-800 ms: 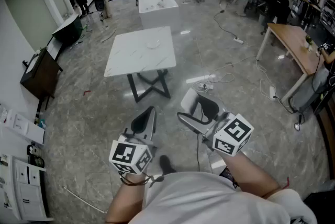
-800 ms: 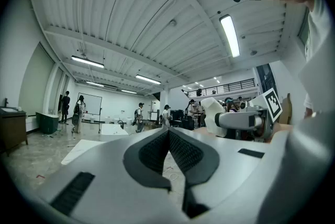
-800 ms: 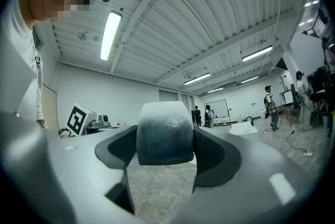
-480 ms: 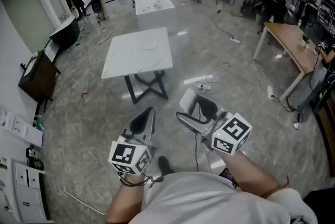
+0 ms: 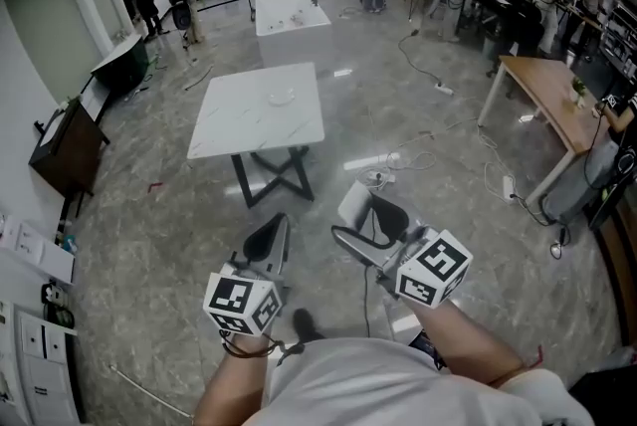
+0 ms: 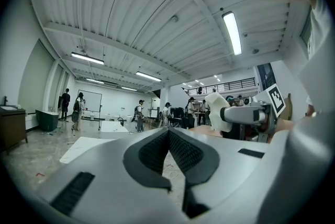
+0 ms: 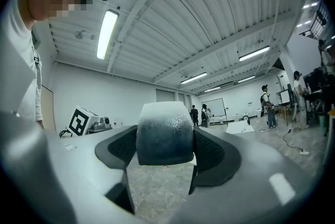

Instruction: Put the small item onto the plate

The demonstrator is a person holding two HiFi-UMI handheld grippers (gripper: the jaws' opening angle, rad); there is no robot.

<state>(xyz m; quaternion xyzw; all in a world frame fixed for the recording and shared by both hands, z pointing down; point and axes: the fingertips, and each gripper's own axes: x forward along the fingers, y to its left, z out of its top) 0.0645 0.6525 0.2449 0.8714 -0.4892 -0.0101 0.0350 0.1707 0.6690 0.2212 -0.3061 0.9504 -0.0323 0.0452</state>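
Currently: small item in right tongs, plate well off

White marble-look table [image 5: 249, 120], a square slab on crossed dark legs, is well ahead, with a small pale plate [image 5: 282, 97] on it. Right gripper [image 5: 366, 218] clamps the small item [image 7: 164, 131] across its sides: rounded block, pebbled skin, white fading to grey. I judge it light, grippy, perhaps slightly soft. Left gripper [image 6: 168, 136] is pinched closed, empty.

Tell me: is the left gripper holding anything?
No, the left gripper has its jaws together at the tips with nothing between them.

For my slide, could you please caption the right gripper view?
Right gripper shut on a pale block beneath a ribbed ceiling.
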